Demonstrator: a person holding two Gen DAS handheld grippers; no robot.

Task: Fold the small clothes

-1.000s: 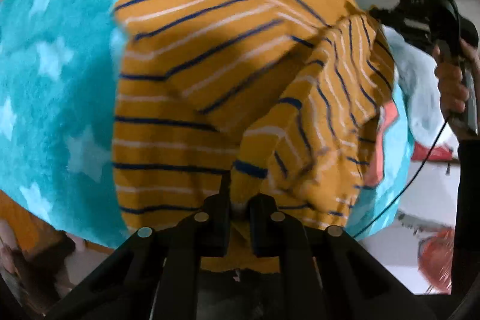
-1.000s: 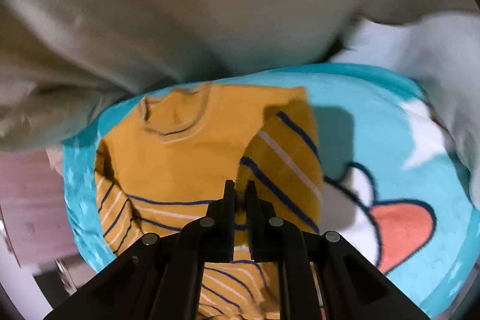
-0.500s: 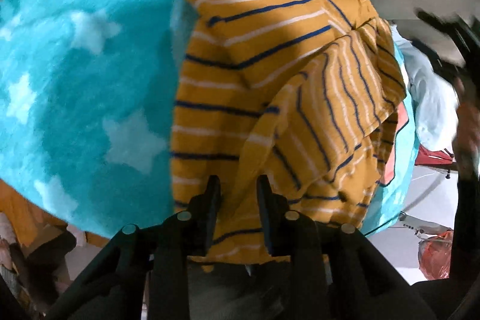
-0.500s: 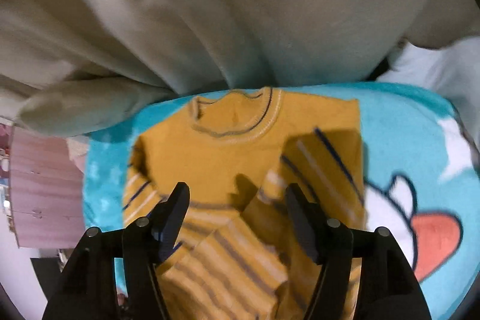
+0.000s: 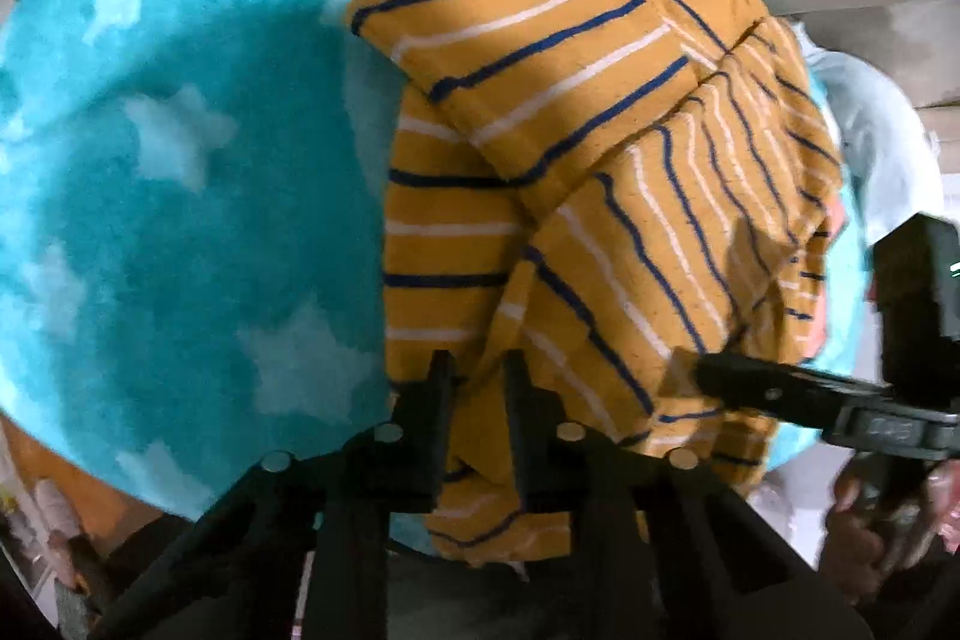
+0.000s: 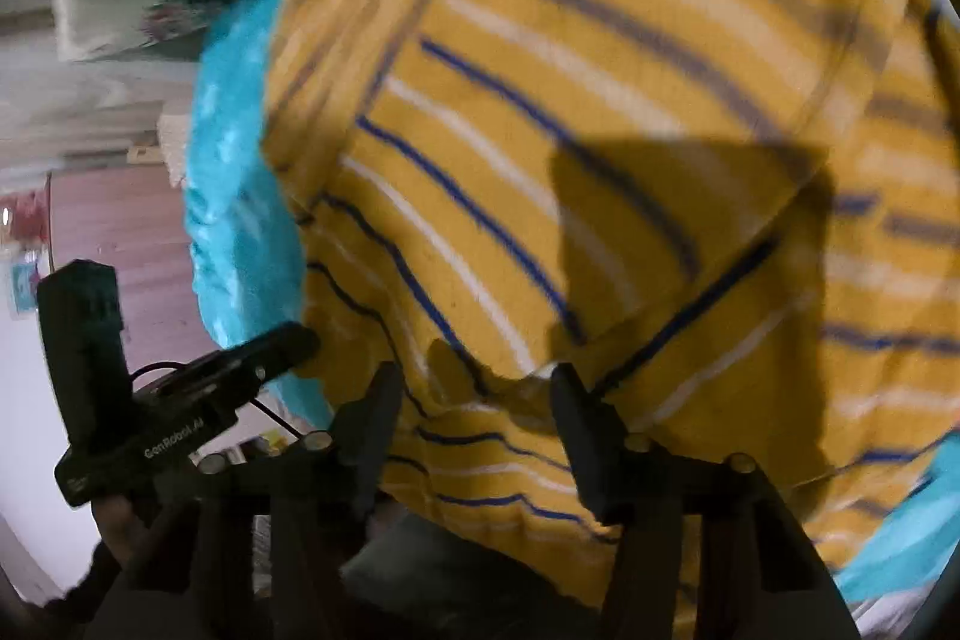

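Both tongs stand spread at the striped shirt's (image 5: pixel 540 112) hem; left tongs (image 5: pixel 477 370) empty; right tongs (image 6: pixel 474 388) empty, nearer the folded sleeve; collar lies farthest ahead.

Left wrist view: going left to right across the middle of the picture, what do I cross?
Turquoise star blanket → yellow striped shirt, sleeves folded over its body → the right tool, reaching in from the right edge with its tip at the shirt's lower hem.
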